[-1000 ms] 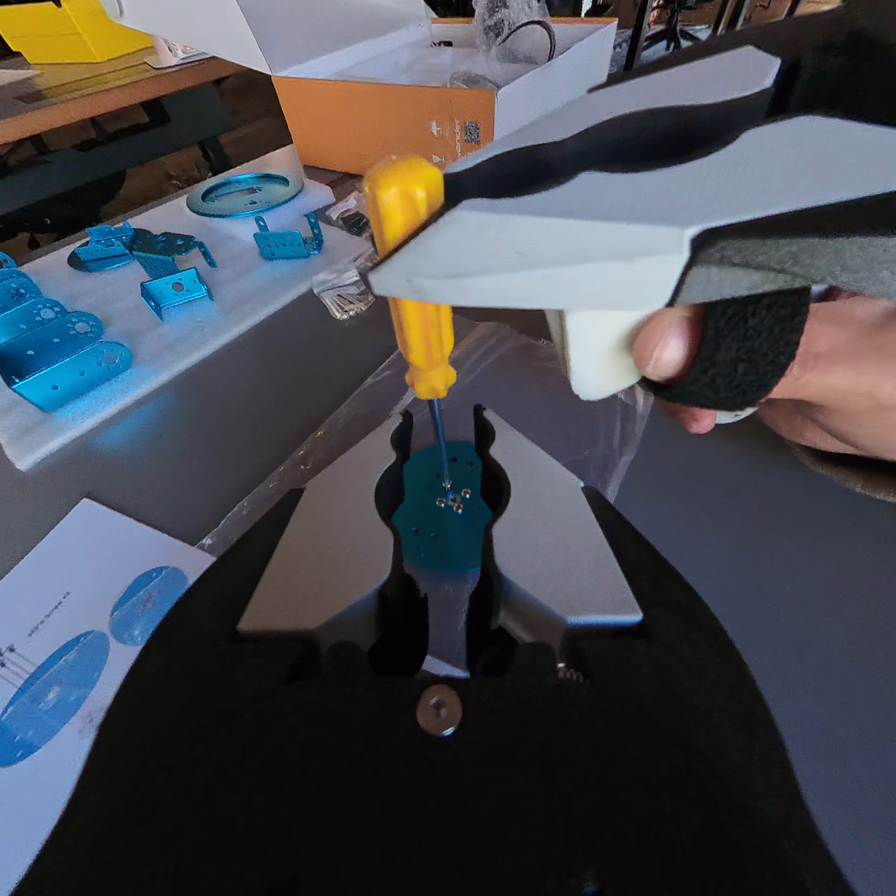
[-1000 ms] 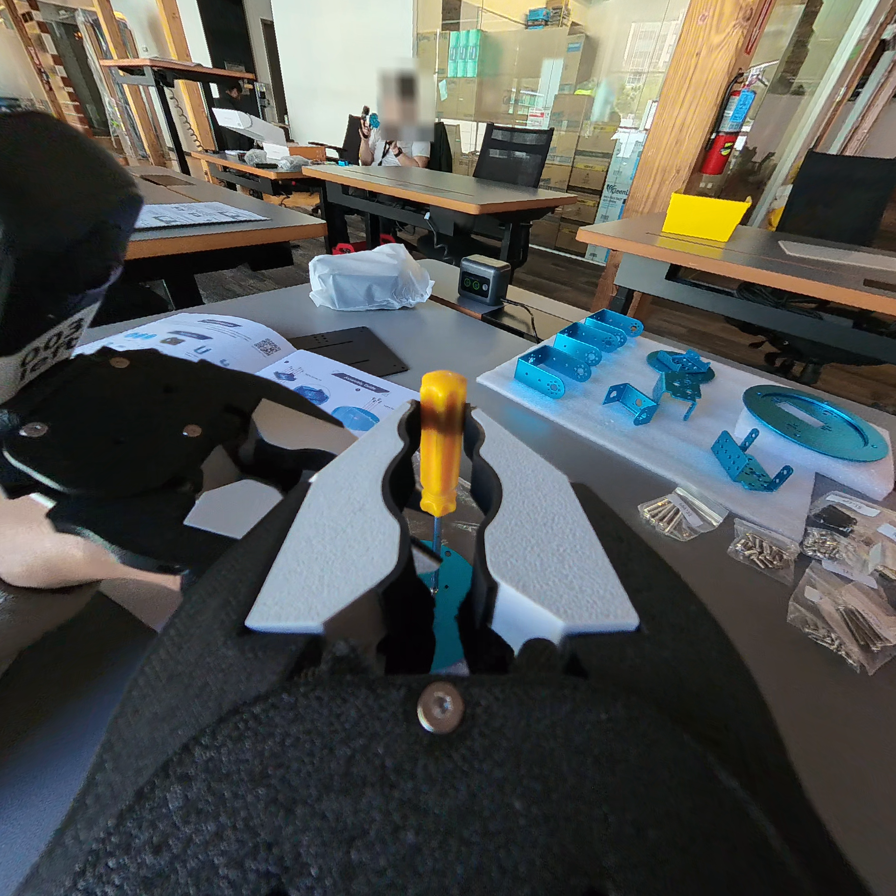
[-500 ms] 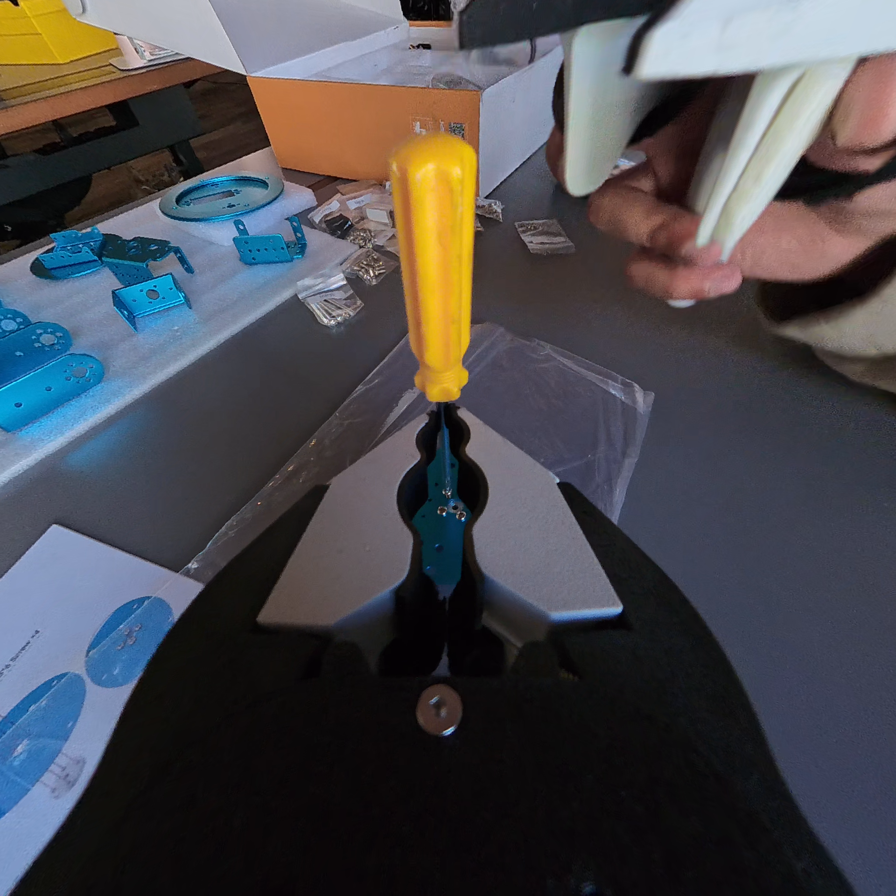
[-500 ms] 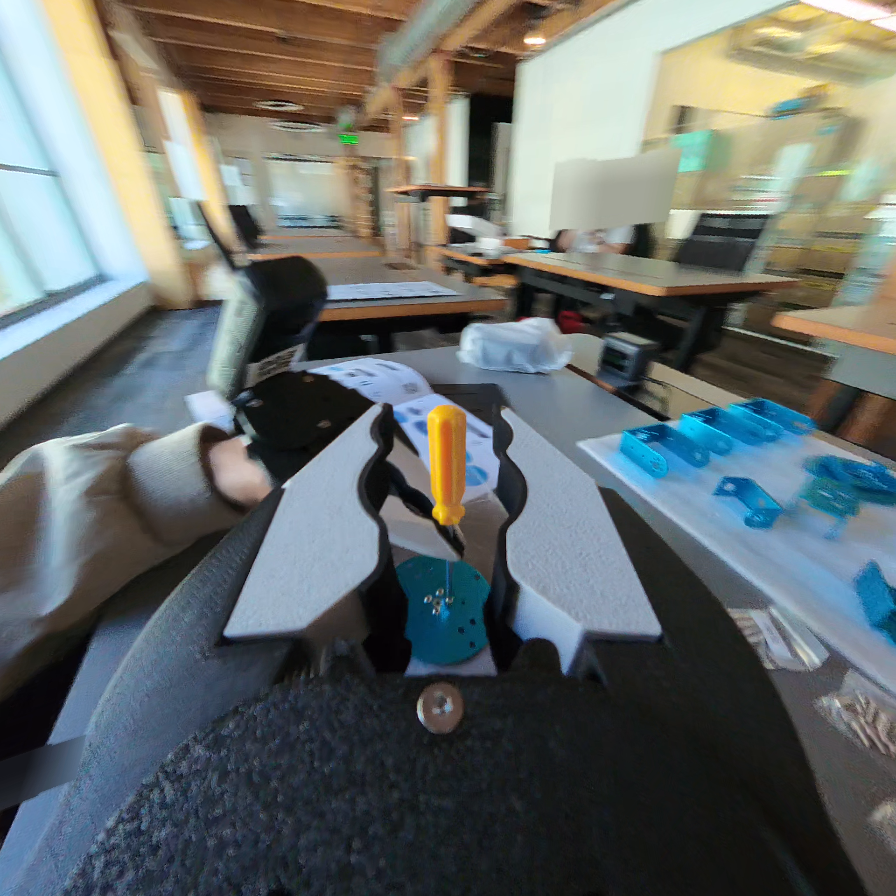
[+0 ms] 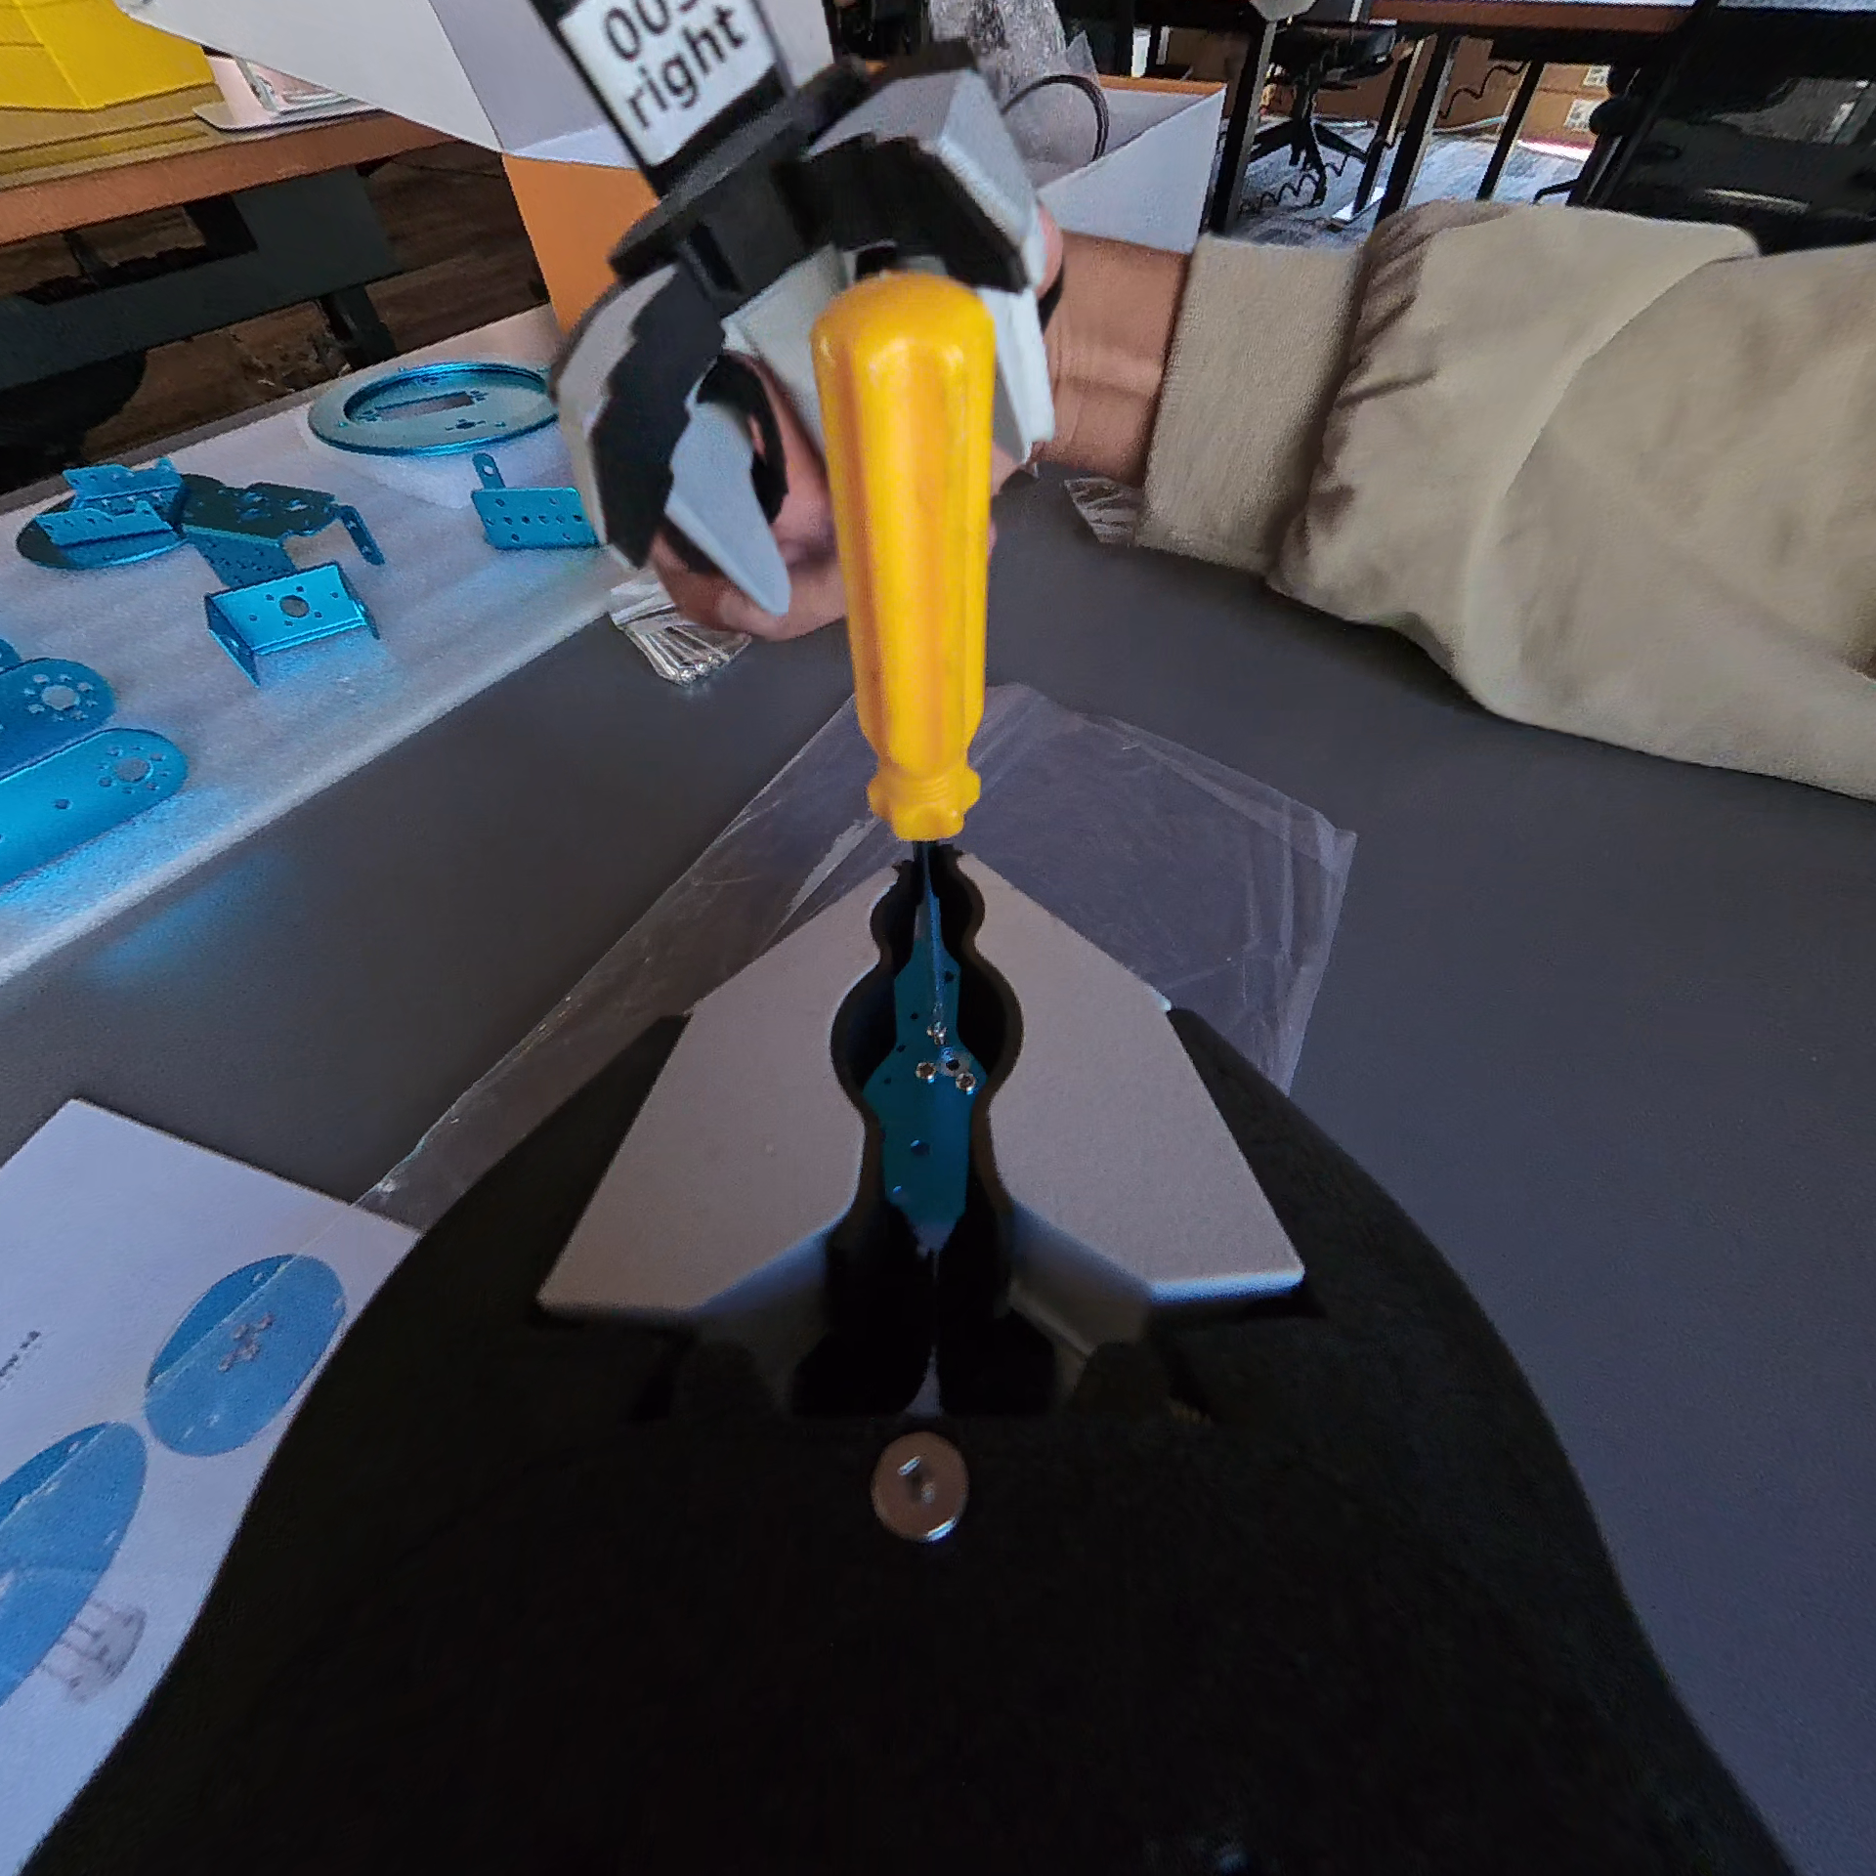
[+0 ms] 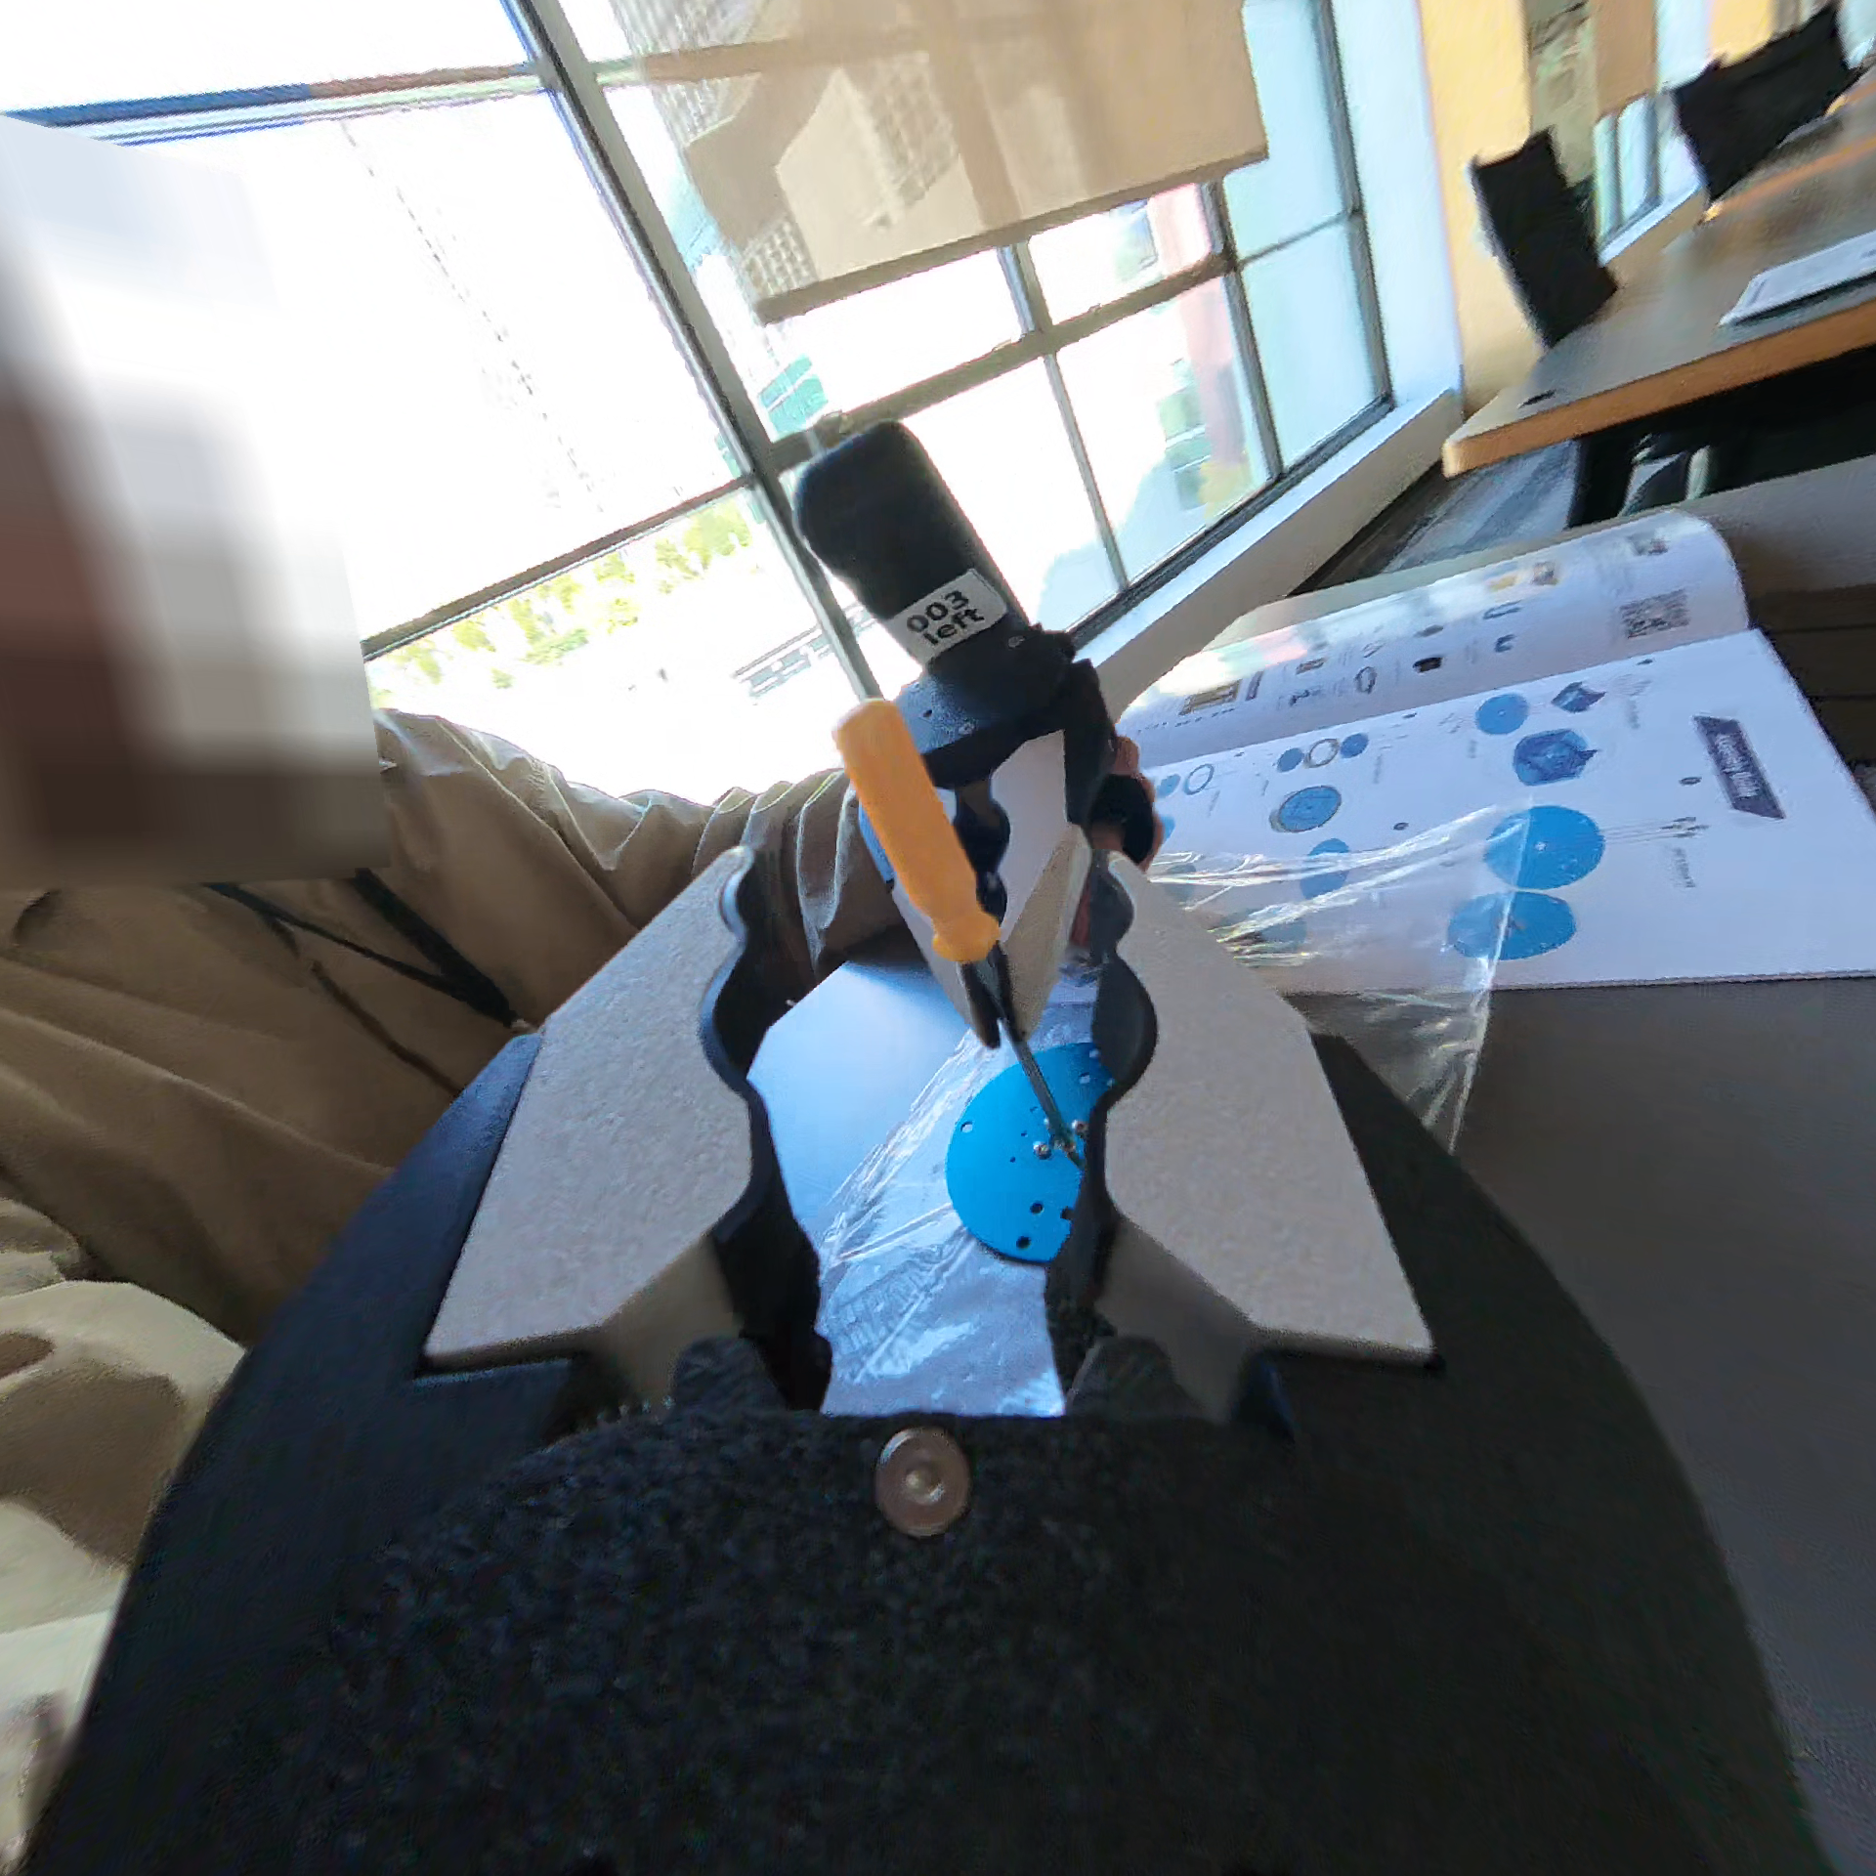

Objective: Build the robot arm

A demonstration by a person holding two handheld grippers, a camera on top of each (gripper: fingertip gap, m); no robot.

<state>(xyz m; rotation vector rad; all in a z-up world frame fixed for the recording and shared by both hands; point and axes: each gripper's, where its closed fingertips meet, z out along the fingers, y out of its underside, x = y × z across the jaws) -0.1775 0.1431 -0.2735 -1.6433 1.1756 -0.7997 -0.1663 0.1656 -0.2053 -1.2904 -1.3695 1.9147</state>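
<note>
Left wrist view, nearest first. My left gripper [image 5: 922, 873] has its fingers drawn almost together and pinches the thin steel shaft of the yellow screwdriver [image 5: 909, 528] just under the handle. The handle stands roughly upright above the fingertips. Through the slit between the fingers I see the blue disc [image 5: 919, 1127] lying flat on a clear plastic bag [image 5: 1167, 832] on the grey table [image 5: 1523, 1015]. Small silver screw heads sit near the disc's middle.

An open instruction booklet [image 5: 102, 1269] lies on one side. Farther off, a white foam sheet [image 5: 152, 660] carries blue brackets [image 5: 289, 619] and a blue ring [image 5: 437, 406]. Small bags of screws [image 5: 680, 650] lie at its edge, and an orange box [image 5: 548, 233] stands beyond.

The right gripper [image 6: 924, 868] is spread wide and grips nothing. It sits just behind the handle's top; I cannot tell if it touches.

Only the right wrist view shows the blade tip resting at one of the disc's central screws, with the screwdriver tilted. It also shows the booklet's open pages and the window [image 6: 1015, 355] behind. Only the left wrist view shows the foam sheet and the parts on it.
</note>
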